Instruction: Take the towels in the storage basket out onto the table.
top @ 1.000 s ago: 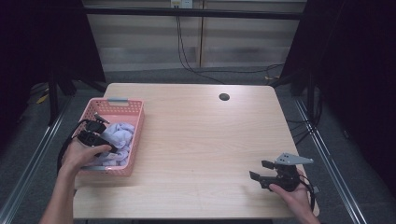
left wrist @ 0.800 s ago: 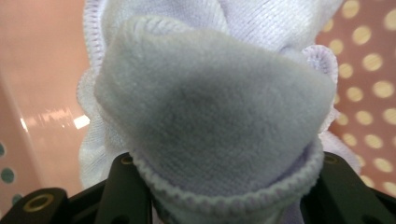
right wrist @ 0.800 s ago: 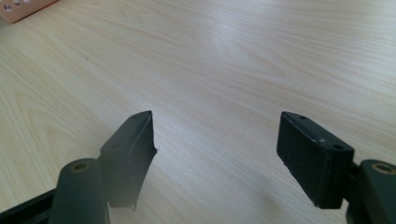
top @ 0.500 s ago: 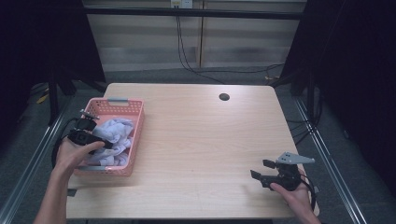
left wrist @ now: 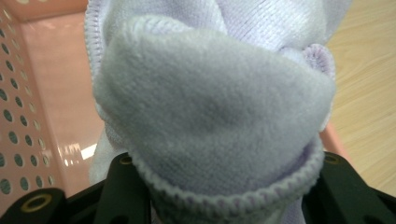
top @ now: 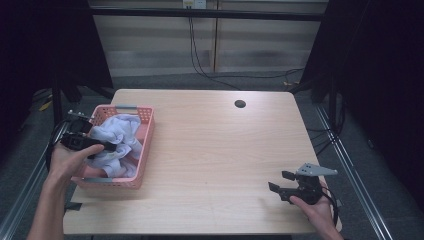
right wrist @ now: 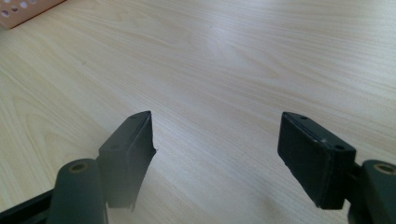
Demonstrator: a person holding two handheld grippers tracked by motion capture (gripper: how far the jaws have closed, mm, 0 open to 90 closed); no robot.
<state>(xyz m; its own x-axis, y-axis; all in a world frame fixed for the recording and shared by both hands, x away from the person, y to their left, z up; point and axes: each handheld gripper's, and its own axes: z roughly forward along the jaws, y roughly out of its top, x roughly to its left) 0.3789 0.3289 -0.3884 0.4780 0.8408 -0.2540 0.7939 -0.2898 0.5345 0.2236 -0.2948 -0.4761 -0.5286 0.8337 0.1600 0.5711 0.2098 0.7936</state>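
High view: left gripper (top: 102,146) clamped on a white towel (top: 119,137), bunched up over the pink basket (top: 146,145) at the table's (top: 215,150) left edge, not clear of the rim yet. Right gripper (top: 278,182) parked near the right corner, nothing in it. Left gripper view: towel (left wrist: 210,116) wedged thick between the jaws, basket wall (left wrist: 28,116) just behind. Right gripper view: jaws wide apart over bare wood. So grab done, probably; lifting out and laying down left to do.
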